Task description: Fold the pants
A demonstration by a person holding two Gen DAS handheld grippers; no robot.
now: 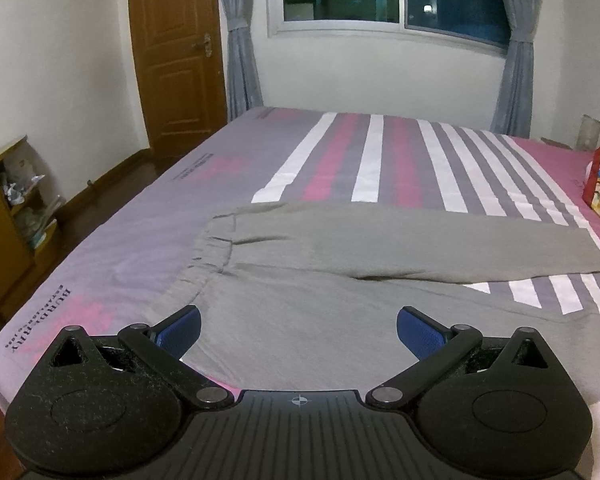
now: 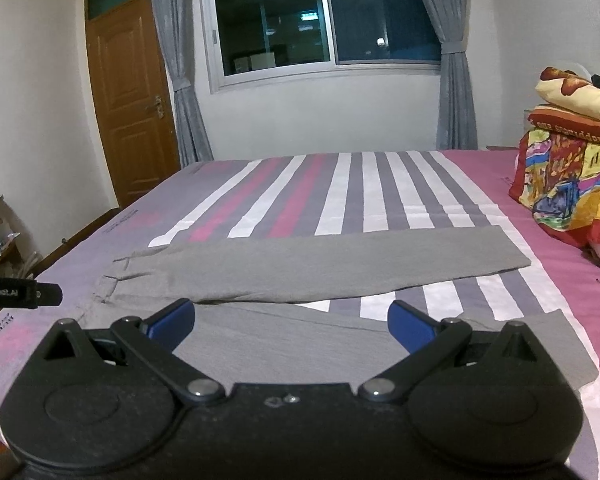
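Observation:
Grey pants (image 1: 340,248) lie flat on the striped bed, waistband at the left, the two legs spread apart toward the right in a V. They also show in the right wrist view (image 2: 320,264). My left gripper (image 1: 299,330) is open and empty, hovering over the near leg close to the waistband (image 1: 212,252). My right gripper (image 2: 291,322) is open and empty, over the near leg farther right. The left gripper's tip (image 2: 40,292) shows at the left edge of the right wrist view.
The bed sheet (image 2: 340,192) has pink, white and grey stripes. A pile of colourful bedding (image 2: 568,184) sits at the bed's right side. A wooden shelf (image 1: 4,224) stands left of the bed, with a door (image 1: 176,52) and a curtained window behind.

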